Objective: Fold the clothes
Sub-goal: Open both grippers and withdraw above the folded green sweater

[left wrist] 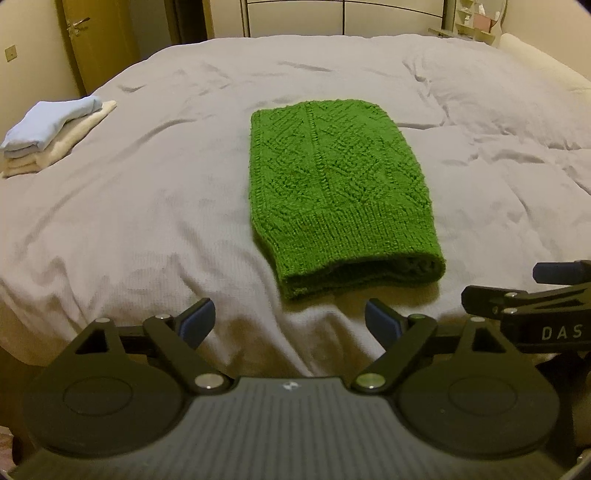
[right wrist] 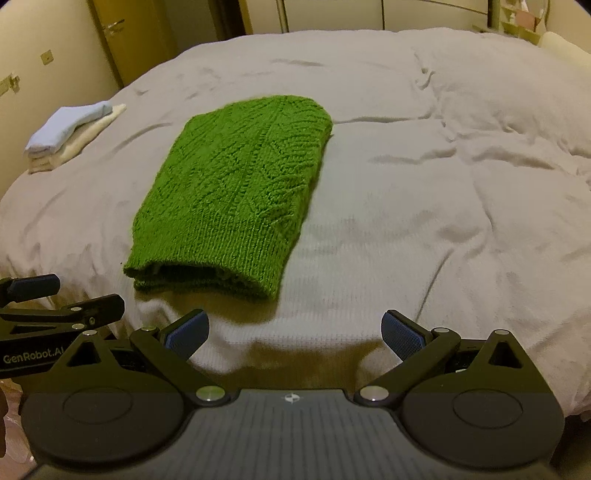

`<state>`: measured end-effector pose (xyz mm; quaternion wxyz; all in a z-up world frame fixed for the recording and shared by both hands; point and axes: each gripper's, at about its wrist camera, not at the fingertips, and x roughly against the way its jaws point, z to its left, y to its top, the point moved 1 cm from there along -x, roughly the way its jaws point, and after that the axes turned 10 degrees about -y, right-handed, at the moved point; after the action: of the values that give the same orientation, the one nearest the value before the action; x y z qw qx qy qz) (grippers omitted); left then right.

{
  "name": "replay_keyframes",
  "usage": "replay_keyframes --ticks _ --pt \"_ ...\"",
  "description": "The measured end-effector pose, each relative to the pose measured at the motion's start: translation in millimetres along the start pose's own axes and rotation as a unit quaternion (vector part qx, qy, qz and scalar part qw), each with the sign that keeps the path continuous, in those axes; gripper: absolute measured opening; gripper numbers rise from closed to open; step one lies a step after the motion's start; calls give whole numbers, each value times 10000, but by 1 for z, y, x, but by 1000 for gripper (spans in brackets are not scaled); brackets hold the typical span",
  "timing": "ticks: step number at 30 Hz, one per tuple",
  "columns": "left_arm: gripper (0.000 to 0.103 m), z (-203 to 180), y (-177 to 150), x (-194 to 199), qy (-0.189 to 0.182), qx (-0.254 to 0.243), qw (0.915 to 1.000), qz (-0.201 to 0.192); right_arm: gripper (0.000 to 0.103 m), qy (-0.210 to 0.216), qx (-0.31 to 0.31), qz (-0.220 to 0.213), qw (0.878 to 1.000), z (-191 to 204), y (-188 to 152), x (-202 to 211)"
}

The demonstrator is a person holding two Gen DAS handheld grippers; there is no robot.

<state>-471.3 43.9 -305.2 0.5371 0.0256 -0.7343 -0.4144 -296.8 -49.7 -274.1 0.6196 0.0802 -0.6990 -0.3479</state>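
Observation:
A green knitted sweater [left wrist: 340, 192] lies folded into a narrow rectangle in the middle of the bed; it also shows in the right wrist view [right wrist: 232, 192]. My left gripper [left wrist: 290, 323] is open and empty, just short of the sweater's near folded edge. My right gripper [right wrist: 295, 334] is open and empty, near the bed's front edge, to the right of the sweater's near end. The right gripper shows at the right edge of the left wrist view [left wrist: 535, 310], and the left gripper at the left edge of the right wrist view [right wrist: 55, 306].
The bed is covered by a wrinkled grey duvet [left wrist: 147, 206]. A stack of folded clothes, pale blue on cream [left wrist: 51, 136], sits at its left edge, also in the right wrist view [right wrist: 70, 133]. A wooden door [left wrist: 96, 37] and a metal headboard [left wrist: 332, 14] stand behind.

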Motion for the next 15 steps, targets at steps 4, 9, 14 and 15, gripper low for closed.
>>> replay_keyframes --ticks 4,9,14,15 --pt "86 -2 0 4 -78 5 9999 -66 102 -27 32 -2 10000 0 -1 2" --pt "86 -1 1 7 -155 43 9998 -101 102 -37 59 16 10000 1 -2 1" --pt "87 1 0 5 -180 70 9998 -69 102 -58 81 47 9999 1 -2 0" --pt "87 2 -1 5 -180 71 9998 -60 102 -60 88 58 9999 2 -2 0"
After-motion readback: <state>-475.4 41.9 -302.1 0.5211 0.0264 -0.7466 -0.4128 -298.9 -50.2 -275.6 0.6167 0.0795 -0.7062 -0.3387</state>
